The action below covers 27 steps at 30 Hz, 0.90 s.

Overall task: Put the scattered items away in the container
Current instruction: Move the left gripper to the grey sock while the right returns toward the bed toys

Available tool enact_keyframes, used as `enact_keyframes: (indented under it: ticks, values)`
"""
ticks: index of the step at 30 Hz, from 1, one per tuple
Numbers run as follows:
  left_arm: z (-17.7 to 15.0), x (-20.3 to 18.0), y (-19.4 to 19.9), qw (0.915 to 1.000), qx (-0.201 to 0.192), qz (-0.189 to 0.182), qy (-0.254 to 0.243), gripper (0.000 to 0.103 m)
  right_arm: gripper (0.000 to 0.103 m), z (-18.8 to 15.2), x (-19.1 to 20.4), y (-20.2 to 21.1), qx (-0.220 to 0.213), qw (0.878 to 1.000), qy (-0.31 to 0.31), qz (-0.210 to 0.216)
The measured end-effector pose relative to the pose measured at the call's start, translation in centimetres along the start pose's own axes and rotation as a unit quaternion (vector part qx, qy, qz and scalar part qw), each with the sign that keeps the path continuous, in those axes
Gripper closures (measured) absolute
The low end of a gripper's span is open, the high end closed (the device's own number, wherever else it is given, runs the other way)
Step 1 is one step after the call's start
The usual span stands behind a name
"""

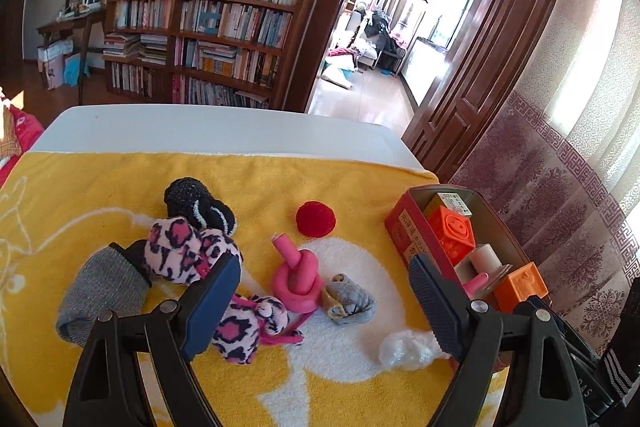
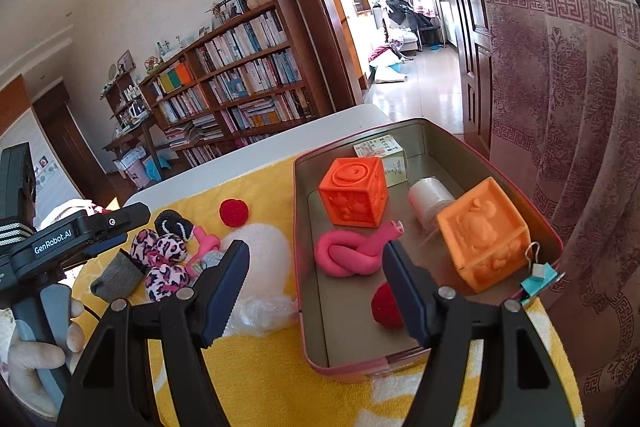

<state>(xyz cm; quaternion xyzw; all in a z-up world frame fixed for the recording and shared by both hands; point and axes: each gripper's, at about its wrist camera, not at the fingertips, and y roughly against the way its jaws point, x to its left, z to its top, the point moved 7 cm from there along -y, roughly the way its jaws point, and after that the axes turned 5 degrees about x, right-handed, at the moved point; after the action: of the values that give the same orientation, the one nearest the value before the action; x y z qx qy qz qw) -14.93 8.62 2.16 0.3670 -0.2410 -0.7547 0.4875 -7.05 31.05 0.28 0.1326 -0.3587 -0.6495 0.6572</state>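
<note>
A red tin box [image 2: 306,307] stands at the right on a yellow towel [image 1: 120,179]. It holds two orange cubes [image 2: 354,191], a pink knotted tube [image 2: 348,255], a red pompom [image 2: 386,307], a white roll [image 2: 430,197] and a clip [image 2: 538,273]. On the towel lie another pink knotted tube [image 1: 296,277], a red pompom [image 1: 315,219], leopard-print socks [image 1: 176,247], a black sock [image 1: 192,201], a grey sock [image 1: 100,293], a grey-brown lump [image 1: 348,297] and crumpled plastic [image 1: 404,347]. My left gripper [image 1: 324,303] is open above the pink tube. My right gripper [image 2: 316,291] is open and empty over the box's near left wall.
The towel covers a white table [image 1: 216,129]. A bookcase [image 1: 208,27] stands behind it, a wooden door [image 1: 492,39] and a patterned curtain [image 1: 560,195] at the right. The left gripper's body [image 2: 60,243] and the hand holding it show at the left of the right wrist view.
</note>
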Motion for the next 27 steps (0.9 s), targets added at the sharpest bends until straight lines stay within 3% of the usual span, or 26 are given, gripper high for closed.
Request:
enact_keyframes:
  ticks: [18,27]
  values:
    - [-2.1,13.5,4.1,0.9937,-0.012,0.056,0.096,0.015,0.03,-1.4,9.0,-2.4,0.053,0.995,0.064,0.058]
    - [-3.1,16.2,2.2,0.9923,0.016,0.071,0.1,0.015,0.03,-2.2,11.3,-4.1,0.073,0.992,0.079,0.065]
